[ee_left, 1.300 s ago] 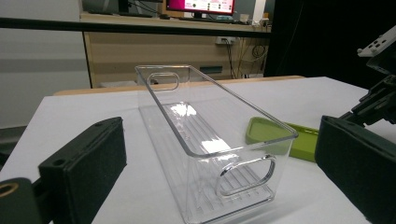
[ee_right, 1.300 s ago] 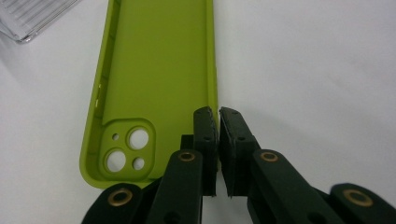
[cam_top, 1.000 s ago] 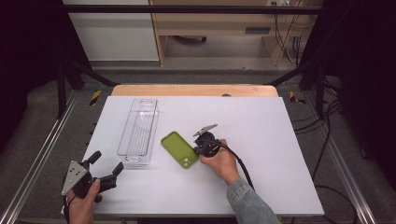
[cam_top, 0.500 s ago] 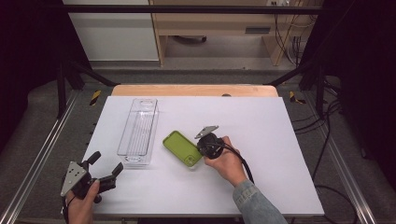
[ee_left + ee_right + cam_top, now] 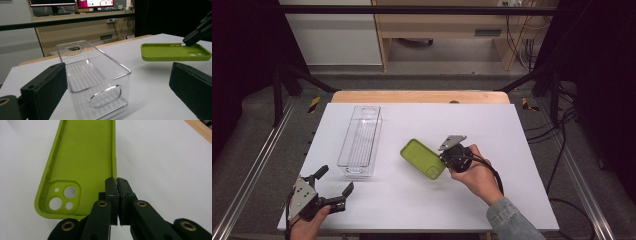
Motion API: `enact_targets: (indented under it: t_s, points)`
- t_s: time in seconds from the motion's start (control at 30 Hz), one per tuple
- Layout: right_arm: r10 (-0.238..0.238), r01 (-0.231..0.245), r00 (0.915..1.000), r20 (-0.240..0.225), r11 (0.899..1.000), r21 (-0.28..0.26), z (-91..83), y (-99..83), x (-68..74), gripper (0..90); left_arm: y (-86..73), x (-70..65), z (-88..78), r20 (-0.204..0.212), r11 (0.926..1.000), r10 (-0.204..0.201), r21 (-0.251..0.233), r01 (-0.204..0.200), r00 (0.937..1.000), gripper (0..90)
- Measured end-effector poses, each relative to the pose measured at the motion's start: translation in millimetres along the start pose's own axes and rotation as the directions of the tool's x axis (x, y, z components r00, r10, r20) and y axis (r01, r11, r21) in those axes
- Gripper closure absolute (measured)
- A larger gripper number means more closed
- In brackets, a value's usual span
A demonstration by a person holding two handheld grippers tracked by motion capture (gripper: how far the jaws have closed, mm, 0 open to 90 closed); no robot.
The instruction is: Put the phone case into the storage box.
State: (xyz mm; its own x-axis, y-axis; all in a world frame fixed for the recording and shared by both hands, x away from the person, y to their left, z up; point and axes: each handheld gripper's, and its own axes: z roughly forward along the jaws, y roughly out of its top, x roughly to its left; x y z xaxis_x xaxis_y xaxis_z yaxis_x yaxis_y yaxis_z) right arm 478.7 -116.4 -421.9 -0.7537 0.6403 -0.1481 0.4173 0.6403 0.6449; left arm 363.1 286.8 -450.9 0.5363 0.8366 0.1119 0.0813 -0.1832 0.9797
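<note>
Your right gripper [image 5: 446, 161] is clamped tight on the case's [image 5: 422, 158] long side wall, near the camera-cutout end; in the right gripper view the jaws pinch that thin edge [image 5: 114, 173] with no gap. The case hangs clear of the table [image 5: 512, 140], open side up, roughly level, just right of the bin [image 5: 360, 141] and apart from it. Your left gripper [image 5: 333, 187] sits low at the table's near-left corner, jaws spread wide, holding nothing, aimed at the bin's near end [image 5: 100, 82].
</note>
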Motion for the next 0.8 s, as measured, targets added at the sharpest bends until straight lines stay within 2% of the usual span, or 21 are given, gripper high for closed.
enact_targets:
  t_s: [0.1, 0.2, 0.33, 0.43, 0.53, 0.67, 0.73, 0.8]
  points:
    - [-0.013, 0.013, 0.9999, 0.001, 1.000, 0.000, -8.8, -3.7, -5.1, 88.3, 10.1, -7.2, 6.8, 0.021, 0.9990, 0.041, 0.015, -0.042, 0.9989, 1.3]
    - [-0.019, 0.019, 0.9998, 0.000, 1.000, -0.002, -14.9, -7.4, -10.0, 88.3, 19.3, -12.4, 13.9, 0.067, 0.9997, 0.017, 0.018, -0.018, 0.9976, 1.4]
    - [-0.034, 0.034, 0.9994, 0.003, 0.999, 0.005, -20.4, -10.5, -15.9, 88.3, 30.6, -22.6, 24.2, 0.111, 0.9974, 0.056, 0.039, -0.060, 0.9922, 1.7]
    - [-0.037, 0.037, 0.9993, 0.001, 0.999, -0.008, -24.3, -13.0, -20.3, 88.3, 38.6, -32.2, 31.7, 0.143, 0.9918, 0.103, 0.060, -0.113, 0.9843, 1.9]
    - [-0.043, 0.043, 0.9990, 0.004, 0.999, -0.010, -26.3, -13.2, -21.6, 88.3, 46.4, -42.7, 39.8, 0.177, 0.9819, 0.158, 0.075, -0.174, 0.9714, 2.0]
    - [-0.058, 0.059, 0.9983, 0.004, 0.998, -0.019, -29.7, -11.2, -21.9, 88.3, 54.0, -57.1, 51.9, 0.225, 0.9648, 0.222, 0.091, -0.247, 0.9489, 2.2]
    - [-0.077, 0.077, 0.9970, 0.006, 0.997, -0.016, -31.5, -9.4, -21.8, 88.3, 56.2, -64.6, 58.3, 0.250, 0.9530, 0.252, 0.104, -0.285, 0.9349, 2.5]
    - [-0.090, 0.090, 0.9960, 0.000, 0.996, -0.022, -32.4, -7.3, -20.8, 88.3, 58.2, -72.2, 64.4, 0.274, 0.9391, 0.287, 0.109, -0.326, 0.9180, 2.6]
